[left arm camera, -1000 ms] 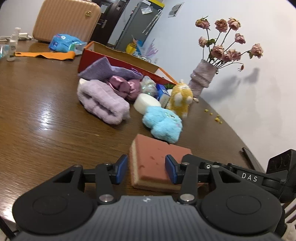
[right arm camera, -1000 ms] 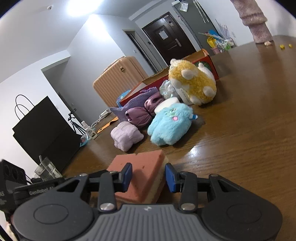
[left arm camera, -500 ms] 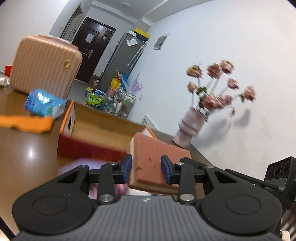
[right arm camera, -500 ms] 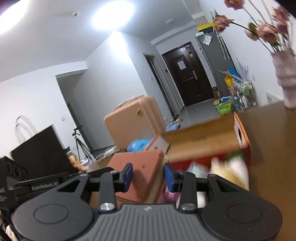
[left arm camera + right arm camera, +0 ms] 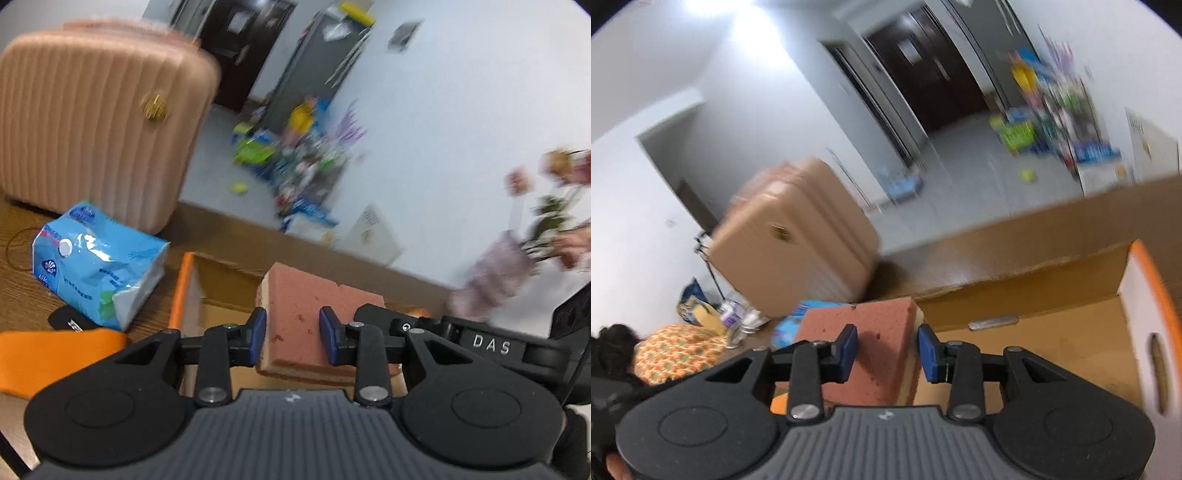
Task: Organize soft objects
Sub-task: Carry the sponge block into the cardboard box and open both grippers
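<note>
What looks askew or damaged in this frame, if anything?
The sponge has a notch missing along its top edge and small pits on its red face. Both claws, left claw and right claw, grip it over the open cardboard box.

A ribbed pink suitcase [image 5: 96, 122] stands on the wooden table [image 5: 22, 295]. A blue tissue pack [image 5: 98, 266] lies in front of it, touching its base. Orange cloth [image 5: 55, 354] lies nearer. A vase of flowers [image 5: 495, 273] appears right, blurred. Dark door [image 5: 934, 81] behind.
</note>
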`<state>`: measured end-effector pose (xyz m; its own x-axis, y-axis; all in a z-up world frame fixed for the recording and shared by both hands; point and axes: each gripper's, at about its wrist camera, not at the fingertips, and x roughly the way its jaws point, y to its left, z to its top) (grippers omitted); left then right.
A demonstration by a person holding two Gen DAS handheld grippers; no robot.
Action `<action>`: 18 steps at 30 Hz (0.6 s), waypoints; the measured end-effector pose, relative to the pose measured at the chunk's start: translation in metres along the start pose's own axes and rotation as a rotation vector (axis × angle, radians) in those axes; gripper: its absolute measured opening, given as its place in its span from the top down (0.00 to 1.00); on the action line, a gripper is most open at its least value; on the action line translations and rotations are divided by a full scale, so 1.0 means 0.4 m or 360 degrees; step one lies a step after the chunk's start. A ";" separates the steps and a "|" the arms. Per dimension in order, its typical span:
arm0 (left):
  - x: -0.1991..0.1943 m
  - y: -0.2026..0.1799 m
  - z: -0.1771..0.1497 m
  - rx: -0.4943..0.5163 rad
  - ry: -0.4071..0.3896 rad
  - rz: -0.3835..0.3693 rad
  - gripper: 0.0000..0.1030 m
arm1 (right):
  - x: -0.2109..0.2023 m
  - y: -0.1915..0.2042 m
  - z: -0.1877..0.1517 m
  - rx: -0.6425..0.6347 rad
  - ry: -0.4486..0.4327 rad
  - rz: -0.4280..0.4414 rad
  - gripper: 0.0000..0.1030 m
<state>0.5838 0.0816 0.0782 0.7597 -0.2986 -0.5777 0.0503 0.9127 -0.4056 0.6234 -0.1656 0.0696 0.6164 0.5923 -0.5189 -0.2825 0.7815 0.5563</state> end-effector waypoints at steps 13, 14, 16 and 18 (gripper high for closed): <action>0.179 0.041 0.029 0.0151 0.0154 0.0282 0.58 | 0.266 -0.035 0.003 0.0040 0.0236 -0.0244 0.69; 0.175 0.039 0.032 0.0156 0.0154 0.0277 0.57 | 0.262 -0.035 0.003 0.0039 0.0230 -0.0241 0.68; 0.158 0.030 0.037 0.0179 0.0145 0.0294 0.56 | 0.243 -0.035 0.015 0.0032 0.0187 -0.0240 0.67; 0.123 0.018 0.043 0.0206 0.0129 0.0294 0.55 | 0.198 -0.024 0.026 0.0024 0.0158 -0.0240 0.67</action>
<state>0.6327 0.0785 0.0591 0.7095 -0.1396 -0.6908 0.0015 0.9805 -0.1966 0.6824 -0.1282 0.0299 0.5751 0.4859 -0.6582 -0.1810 0.8602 0.4768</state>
